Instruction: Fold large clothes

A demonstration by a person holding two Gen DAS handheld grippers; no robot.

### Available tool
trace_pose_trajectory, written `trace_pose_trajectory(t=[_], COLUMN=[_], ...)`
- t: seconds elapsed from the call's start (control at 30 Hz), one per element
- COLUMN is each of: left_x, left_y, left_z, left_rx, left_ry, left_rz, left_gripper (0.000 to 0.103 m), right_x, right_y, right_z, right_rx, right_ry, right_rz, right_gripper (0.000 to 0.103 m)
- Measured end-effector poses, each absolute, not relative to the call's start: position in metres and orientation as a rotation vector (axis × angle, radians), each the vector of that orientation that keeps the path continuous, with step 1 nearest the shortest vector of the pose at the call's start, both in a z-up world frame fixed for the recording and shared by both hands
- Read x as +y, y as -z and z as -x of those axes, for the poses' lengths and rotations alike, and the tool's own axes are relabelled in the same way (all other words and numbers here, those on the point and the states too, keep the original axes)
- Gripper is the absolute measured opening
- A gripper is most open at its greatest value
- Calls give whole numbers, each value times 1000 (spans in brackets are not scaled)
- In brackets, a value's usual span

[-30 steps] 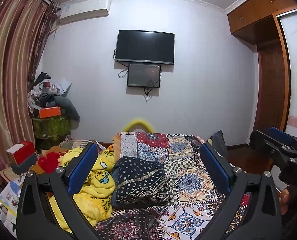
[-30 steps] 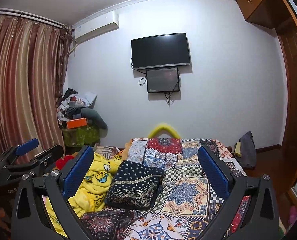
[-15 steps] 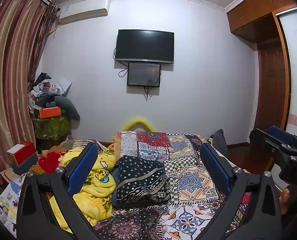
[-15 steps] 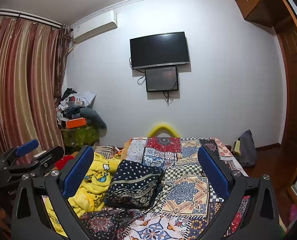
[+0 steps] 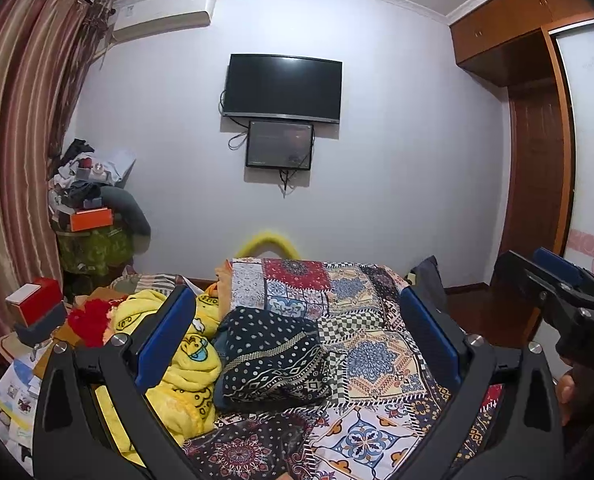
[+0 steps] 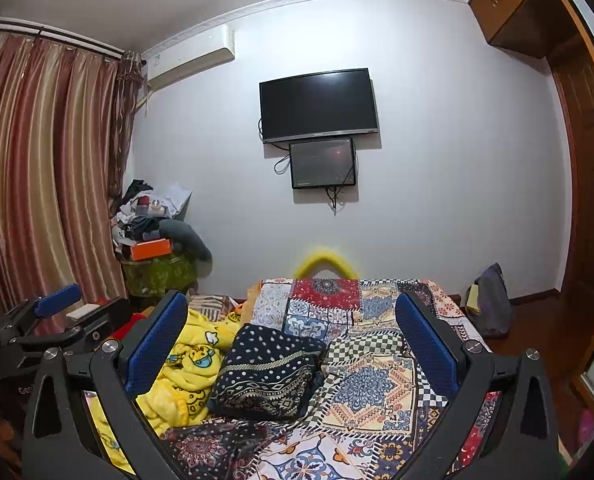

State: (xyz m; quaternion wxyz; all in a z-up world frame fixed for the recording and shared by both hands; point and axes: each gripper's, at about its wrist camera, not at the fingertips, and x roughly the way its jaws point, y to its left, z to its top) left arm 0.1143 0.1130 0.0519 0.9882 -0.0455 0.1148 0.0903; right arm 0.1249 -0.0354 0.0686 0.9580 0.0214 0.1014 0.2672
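Left tool (image 5: 297,344) and right tool (image 6: 293,344): both released, above the bed (image 6: 377,384); folded navy garment (image 6: 265,372) mid-bed.

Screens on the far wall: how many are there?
2. A large black TV hangs at the wall's middle; a smaller screen hangs directly beneath it, with cables dangling. Both look dark. None seems hidden.

Open air above the patchwork bedspread (image 5: 361,312) on the right half. Blocked on the left by a yellow blanket (image 5: 185,364) and dark dotted bundle (image 5: 273,356).
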Motion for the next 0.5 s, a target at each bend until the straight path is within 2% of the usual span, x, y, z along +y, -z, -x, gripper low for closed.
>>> trace_pose_trajectory(t=[0.5], left_x=[111], left_y=[-50], left_z=[-113], left_rx=[226], left_ry=[-168], left_rz=[89], left_gripper=[103], right_x=[-35], right_y=[-67], right_z=[-124], right_rx=[199], right_ry=[-537], right_rz=[-43], right_gripper=[103])
